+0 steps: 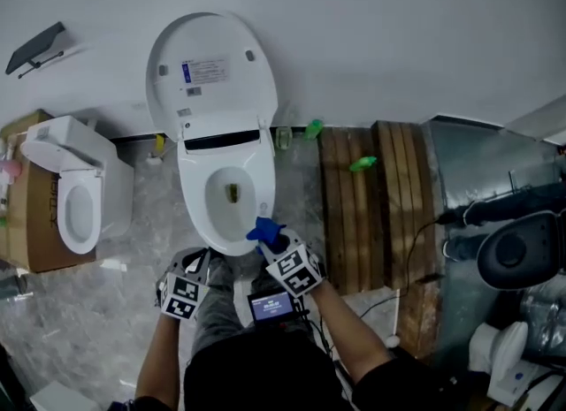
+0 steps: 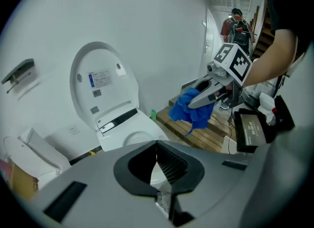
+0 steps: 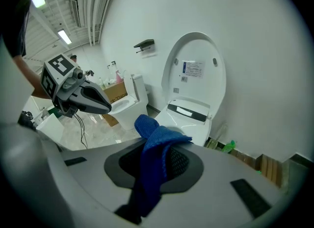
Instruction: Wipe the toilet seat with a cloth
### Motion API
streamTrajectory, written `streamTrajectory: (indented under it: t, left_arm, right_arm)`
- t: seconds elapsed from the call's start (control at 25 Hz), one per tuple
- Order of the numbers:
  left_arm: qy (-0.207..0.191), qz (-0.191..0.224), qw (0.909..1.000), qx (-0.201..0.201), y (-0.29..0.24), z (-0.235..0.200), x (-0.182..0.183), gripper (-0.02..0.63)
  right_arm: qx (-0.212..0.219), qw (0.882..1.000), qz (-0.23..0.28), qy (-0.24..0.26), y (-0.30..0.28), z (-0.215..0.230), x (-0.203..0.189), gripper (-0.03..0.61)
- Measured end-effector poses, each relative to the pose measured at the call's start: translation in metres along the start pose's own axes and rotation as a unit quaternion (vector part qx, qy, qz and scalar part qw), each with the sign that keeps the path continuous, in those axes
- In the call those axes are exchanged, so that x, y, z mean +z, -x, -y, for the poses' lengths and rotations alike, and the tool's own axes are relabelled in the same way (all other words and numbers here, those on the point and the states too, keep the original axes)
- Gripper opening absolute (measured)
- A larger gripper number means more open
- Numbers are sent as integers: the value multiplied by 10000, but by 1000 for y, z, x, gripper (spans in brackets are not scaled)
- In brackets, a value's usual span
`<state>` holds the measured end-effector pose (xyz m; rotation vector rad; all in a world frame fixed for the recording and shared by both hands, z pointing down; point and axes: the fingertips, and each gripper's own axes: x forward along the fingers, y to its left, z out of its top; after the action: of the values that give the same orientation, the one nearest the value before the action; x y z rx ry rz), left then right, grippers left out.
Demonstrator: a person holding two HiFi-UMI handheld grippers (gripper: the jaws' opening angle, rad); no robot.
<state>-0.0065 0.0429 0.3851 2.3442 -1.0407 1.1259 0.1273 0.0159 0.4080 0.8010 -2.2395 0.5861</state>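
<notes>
Our right gripper (image 1: 271,238) clamps the blue cloth (image 1: 262,228); the toilet seat (image 1: 196,210) lies just ahead and below (left gripper (image 2: 158,167) closed, empty).

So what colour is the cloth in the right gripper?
Blue; the cloth shows best in the right gripper view.

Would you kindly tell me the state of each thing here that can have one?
toilet lid: raised.
toilet seat: down on the bowl.
right gripper: shut on the blue cloth.
blue cloth: bunched, hanging from those jaws.
left gripper: shut, empty.
</notes>
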Motion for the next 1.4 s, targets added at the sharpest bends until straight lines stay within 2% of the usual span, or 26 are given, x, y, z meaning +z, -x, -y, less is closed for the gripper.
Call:
streamTrajectory:
  t: [0.16, 0.36, 0.64, 0.88, 1.04, 1.4]
  left_arm:
    - [93, -26, 9999, -126, -38, -30, -18, 11]
    - [147, -170, 9991, -369, -99, -60, -59, 11]
    - [233, -195, 9977, -609, -177, -95, -104, 11]
    - [256, -69, 9975, -663, -224, -130, -112, 11]
    - [272, 27, 9979, -584, -240, -160, -106, 11]
    - [415, 165, 9978, -497, -257, -216, -99, 11]
  right_arm:
    - [-52, 9998, -94, -179, -44, 16, -6, 71]
    - [-233, 9975, -272, -610, -107, 34, -41, 71]
    - [-422, 9958, -232, -772, -199, 50, -64, 71]
    - [-635, 9939, 84, -901, -271, 91, -30, 71]
    - [-797, 9933, 204, -809, -313, 122, 2, 71]
    - [-1270, 9902, 8, -576, -388, 183, 41, 71]
